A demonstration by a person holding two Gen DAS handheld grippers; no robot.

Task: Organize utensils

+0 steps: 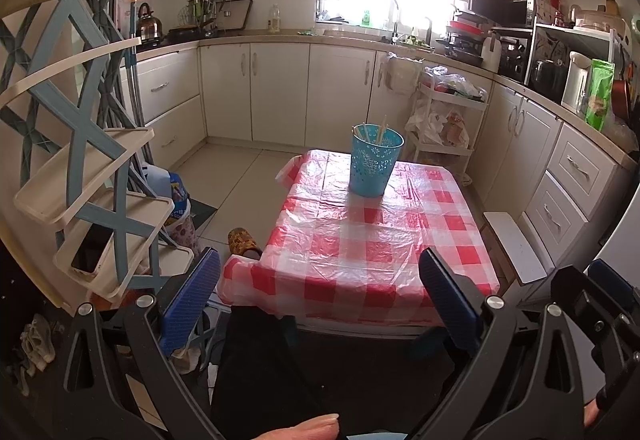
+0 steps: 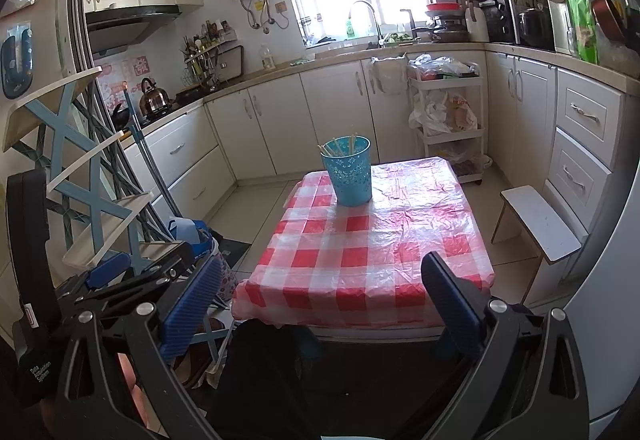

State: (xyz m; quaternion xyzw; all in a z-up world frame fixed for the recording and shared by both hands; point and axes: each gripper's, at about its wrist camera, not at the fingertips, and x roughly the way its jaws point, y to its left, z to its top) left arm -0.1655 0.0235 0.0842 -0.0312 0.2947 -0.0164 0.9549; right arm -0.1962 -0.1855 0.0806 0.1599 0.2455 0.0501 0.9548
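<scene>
A blue perforated holder cup (image 1: 374,162) stands upright at the far end of a small table with a red-and-white checked cloth (image 1: 360,252). Pale chopsticks (image 1: 382,129) stick out of its top. It also shows in the right wrist view (image 2: 350,170), with chopsticks (image 2: 340,146) inside. My left gripper (image 1: 320,294) is open and empty, held back from the table's near edge. My right gripper (image 2: 322,300) is open and empty too, beside the left one, whose body shows at the left of the right wrist view (image 2: 120,280).
A blue-and-cream corner shelf (image 1: 92,168) stands at the left with a phone (image 1: 90,252) on it. A white stool (image 2: 538,224) sits right of the table. A white cart (image 2: 448,120) with bags stands beyond. Cabinets (image 1: 276,88) line the walls.
</scene>
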